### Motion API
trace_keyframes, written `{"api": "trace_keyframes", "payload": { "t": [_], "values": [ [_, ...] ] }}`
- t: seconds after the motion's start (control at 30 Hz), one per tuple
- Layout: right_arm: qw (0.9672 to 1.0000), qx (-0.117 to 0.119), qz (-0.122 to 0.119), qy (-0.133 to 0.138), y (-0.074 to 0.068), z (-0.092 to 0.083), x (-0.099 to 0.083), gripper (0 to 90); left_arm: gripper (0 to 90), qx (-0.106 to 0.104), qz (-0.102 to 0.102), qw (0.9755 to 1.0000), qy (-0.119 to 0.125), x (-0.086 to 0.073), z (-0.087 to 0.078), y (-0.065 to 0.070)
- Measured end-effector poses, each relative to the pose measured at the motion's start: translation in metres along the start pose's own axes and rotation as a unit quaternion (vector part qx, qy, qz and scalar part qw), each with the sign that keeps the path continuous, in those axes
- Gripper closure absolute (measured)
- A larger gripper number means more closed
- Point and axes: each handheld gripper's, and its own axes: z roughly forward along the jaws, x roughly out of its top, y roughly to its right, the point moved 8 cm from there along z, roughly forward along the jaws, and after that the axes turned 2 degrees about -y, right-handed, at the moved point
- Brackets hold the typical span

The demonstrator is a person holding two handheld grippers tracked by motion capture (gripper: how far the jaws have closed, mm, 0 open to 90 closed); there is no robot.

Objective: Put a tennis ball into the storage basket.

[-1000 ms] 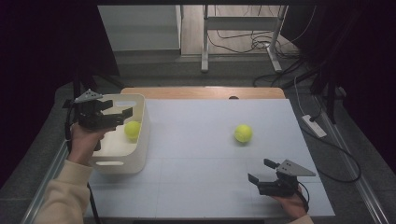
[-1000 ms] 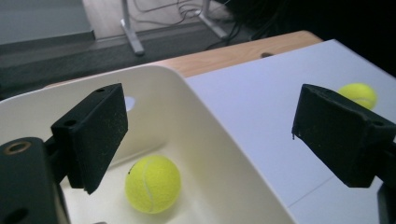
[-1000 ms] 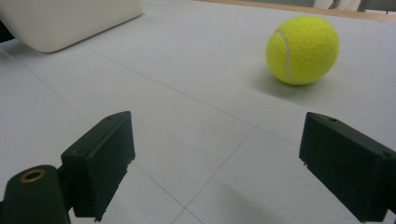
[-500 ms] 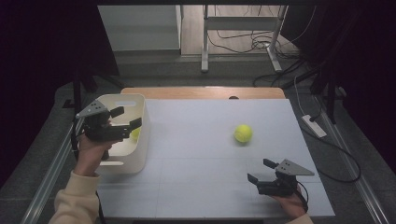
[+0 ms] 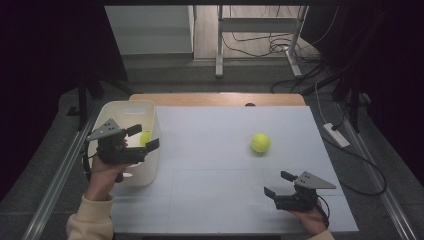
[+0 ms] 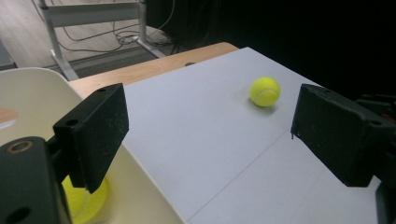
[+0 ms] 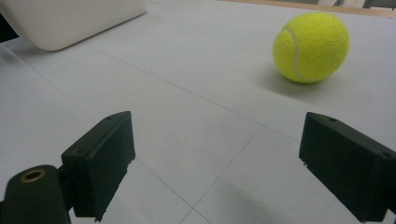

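A white bin point(image 5: 125, 107) stands at the table's left, with a yellow tennis ball point(image 5: 145, 138) inside it. My left gripper point(image 5: 144, 137) hovers over the bin's right rim, open, with nothing between its fingers. In the left gripper view that ball point(image 6: 88, 205) lies low behind the left jaw, by the bin's wall point(image 6: 28, 93). A second tennis ball point(image 5: 260, 143) rests on the white table surface, right of centre. My right gripper point(image 5: 277, 183) is near the front right edge, open and empty, aimed towards that ball point(image 7: 311, 46).
A wooden strip point(image 5: 215, 99) edges the table's far side. A white power strip point(image 5: 336, 135) and cables lie on the floor at the right. Metal desk legs point(image 5: 219, 45) stand behind the table. The bin's corner point(image 7: 70, 18) is at the top left of the right gripper view.
My left gripper has moved nearer the person and a little right and lower, from over the bin's middle to its right rim. The right gripper and both balls have stayed put.
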Motion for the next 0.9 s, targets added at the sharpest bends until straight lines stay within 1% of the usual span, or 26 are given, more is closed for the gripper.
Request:
{"api": "trace_keyframes", "payload": {
  "t": [0.07,0.13,0.2,0.23,0.33,0.4,0.5,0.63,0.77,0.9],
  "values": [
    [1.0000,-0.001,-0.004,0.000,0.000,0.000,0.000,10.6,11.7,0.001,0.005,1.0000,-0.003,0.001,0.001,0.002],
    [1.0000,-0.001,-0.004,0.000,0.001,0.000,-0.001,10.6,11.9,-0.004,0.004,1.0000,0.004,0.003,0.000,0.006],
    [1.0000,-0.002,-0.003,0.001,0.001,0.000,-0.001,10.6,11.9,-0.009,0.009,0.9999,0.006,0.004,0.002,0.011],
    [1.0000,-0.002,-0.003,0.001,0.001,0.000,-0.001,10.6,11.9,-0.009,0.009,0.9999,0.006,0.004,0.002,0.011],
    [1.0000,0.000,0.004,0.006,0.002,-0.002,0.000,10.6,11.9,-0.029,0.019,0.9994,0.009,0.006,0.007,0.023],
    [1.0000,-0.004,0.001,0.003,0.002,-0.002,-0.001,10.6,11.9,-0.037,0.028,0.9989,0.004,0.005,0.012,0.032],
    [1.0000,-0.007,0.001,0.001,0.002,-0.002,-0.002,10.6,11.6,-0.044,0.031,0.9986,-0.002,0.004,0.017,0.039],
    [1.0000,-0.007,0.000,0.003,0.002,-0.003,-0.001,10.6,11.6,-0.047,0.031,0.9984,-0.003,0.004,0.018,0.042],
    [1.0000,-0.009,0.000,0.001,0.003,-0.003,-0.002,10.6,11.7,-0.055,0.027,0.9981,-0.002,0.004,0.021,0.044],
    [1.0000,-0.009,-0.001,0.001,0.003,-0.003,-0.002,10.6,11.8,-0.056,0.027,0.9980,-0.005,0.003,0.023,0.045]
  ]
}}
